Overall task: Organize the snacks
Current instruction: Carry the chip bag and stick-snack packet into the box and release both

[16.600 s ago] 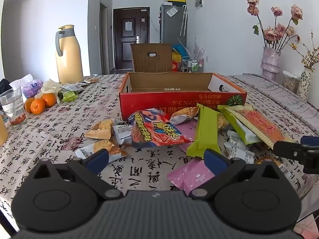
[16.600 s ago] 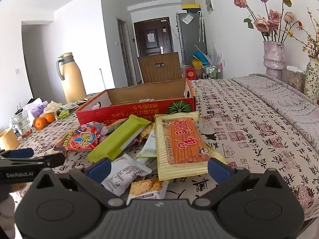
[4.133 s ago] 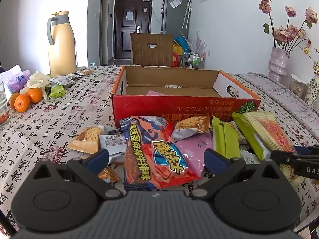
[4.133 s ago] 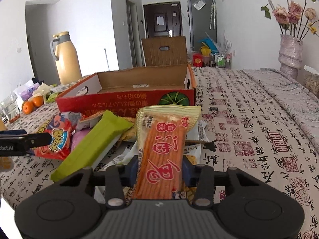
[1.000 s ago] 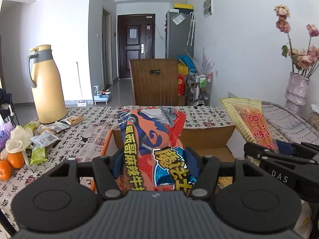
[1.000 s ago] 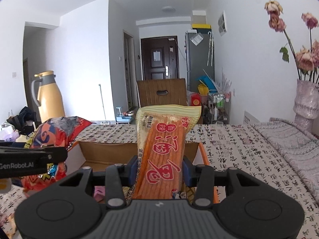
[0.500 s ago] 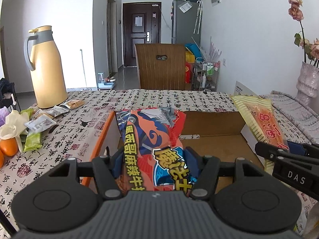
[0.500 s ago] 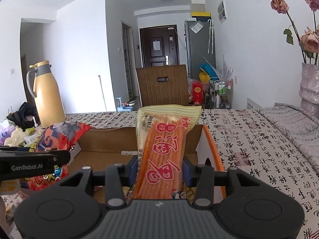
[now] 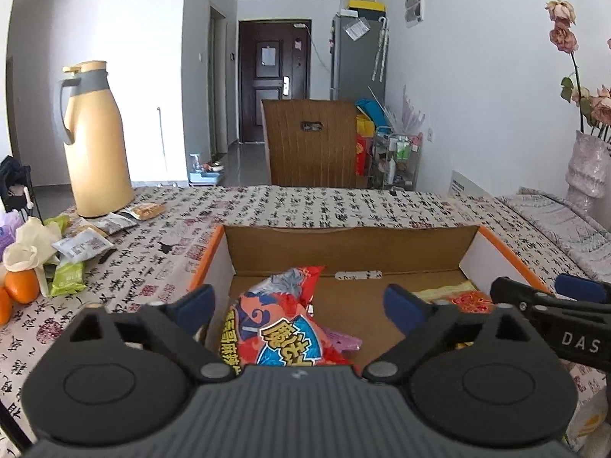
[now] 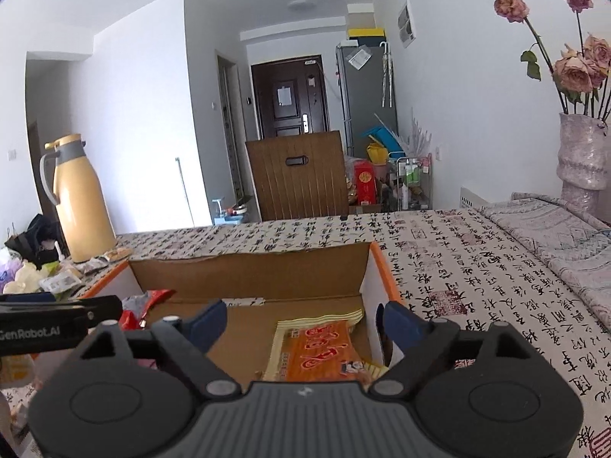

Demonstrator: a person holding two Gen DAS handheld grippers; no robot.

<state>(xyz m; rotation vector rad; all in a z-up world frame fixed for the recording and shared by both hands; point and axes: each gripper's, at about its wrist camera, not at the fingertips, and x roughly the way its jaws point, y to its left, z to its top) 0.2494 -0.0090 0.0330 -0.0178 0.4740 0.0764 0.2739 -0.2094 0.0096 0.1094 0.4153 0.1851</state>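
Observation:
An open cardboard box with an orange rim stands on the table. A red and blue snack bag lies in its left part, on a pink packet. My left gripper is open above the bag. An orange and yellow snack pack lies in the right part of the box; it also shows in the left wrist view. My right gripper is open above it.
A yellow thermos jug stands at the far left with small packets and oranges near it. A wooden chair back is behind the table. A vase of dried roses stands at the right.
Both grippers have opened and let go of their snacks. The red bag and the orange pack now lie inside the box.

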